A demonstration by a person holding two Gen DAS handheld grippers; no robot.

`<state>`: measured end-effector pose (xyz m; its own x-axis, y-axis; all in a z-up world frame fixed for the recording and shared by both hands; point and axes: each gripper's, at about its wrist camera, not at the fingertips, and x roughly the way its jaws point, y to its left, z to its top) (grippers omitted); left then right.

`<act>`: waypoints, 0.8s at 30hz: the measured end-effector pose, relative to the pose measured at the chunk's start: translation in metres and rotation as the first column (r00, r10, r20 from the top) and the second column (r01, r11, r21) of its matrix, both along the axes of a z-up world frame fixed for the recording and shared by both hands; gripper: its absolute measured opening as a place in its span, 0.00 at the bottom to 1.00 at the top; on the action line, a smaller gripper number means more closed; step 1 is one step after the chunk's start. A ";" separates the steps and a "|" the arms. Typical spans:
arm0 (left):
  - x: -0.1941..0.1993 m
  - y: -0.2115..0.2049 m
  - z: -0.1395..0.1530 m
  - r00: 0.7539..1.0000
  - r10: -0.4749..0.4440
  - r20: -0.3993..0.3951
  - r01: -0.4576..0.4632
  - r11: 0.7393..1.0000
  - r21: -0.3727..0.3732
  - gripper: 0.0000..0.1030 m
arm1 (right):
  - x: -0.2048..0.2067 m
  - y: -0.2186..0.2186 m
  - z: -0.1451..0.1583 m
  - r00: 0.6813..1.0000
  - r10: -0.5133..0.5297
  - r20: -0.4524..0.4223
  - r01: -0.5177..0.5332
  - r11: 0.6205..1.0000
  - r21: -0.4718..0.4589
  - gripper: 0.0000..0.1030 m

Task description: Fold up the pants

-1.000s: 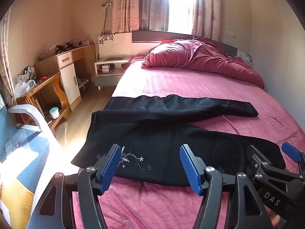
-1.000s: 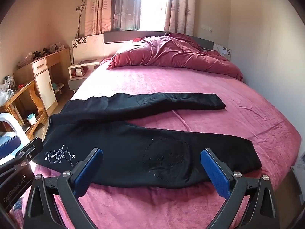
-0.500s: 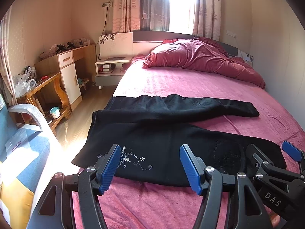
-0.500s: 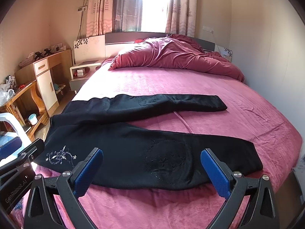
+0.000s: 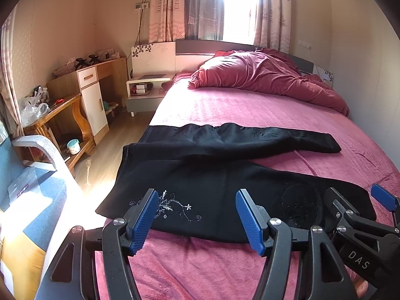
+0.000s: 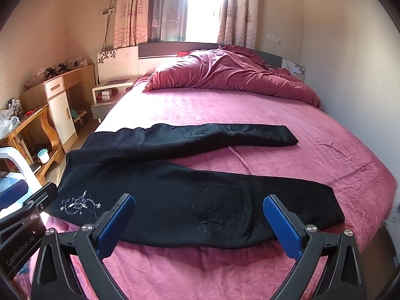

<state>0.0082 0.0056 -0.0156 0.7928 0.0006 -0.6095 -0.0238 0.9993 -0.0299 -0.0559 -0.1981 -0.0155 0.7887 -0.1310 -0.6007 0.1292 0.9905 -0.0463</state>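
pants [image 6: 175, 187] | black, soft (embroidered hip), flat | bed [image 6: 312, 150] plush

Black pants [image 6: 175, 187] — flat, legs apart — seemingly unfolded, on bed [image 6: 250, 110]

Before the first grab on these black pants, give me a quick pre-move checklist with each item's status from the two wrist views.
1. Pants spread flat on the bed, both legs apart and unfolded: ok.
2. Left gripper open with nothing between its pads: ok.
3. Right gripper open with nothing between its pads: ok.
4. Near edge of the pants free of other things, ready to pinch: ok.
5. Crumpled duvet lies clear of the far leg: ok.
6. Waist end sits fully on the mattress: cannot tell, it reaches the bed's left edge and may hang over.
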 end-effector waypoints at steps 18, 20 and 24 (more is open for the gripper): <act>-0.003 0.001 0.001 1.000 0.003 -0.005 -0.003 1.000 -0.004 0.64 | -0.001 -0.001 0.000 1.000 0.002 -0.002 -0.002 1.000 0.004 1.00; -0.002 0.002 0.000 1.000 0.002 -0.011 -0.002 1.000 -0.007 0.64 | -0.002 -0.001 -0.001 1.000 0.002 -0.005 -0.002 1.000 0.005 1.00; 0.001 0.002 -0.002 1.000 0.002 -0.022 -0.002 1.000 -0.009 0.64 | 0.000 -0.003 -0.007 1.000 0.002 -0.026 -0.002 1.000 0.018 1.00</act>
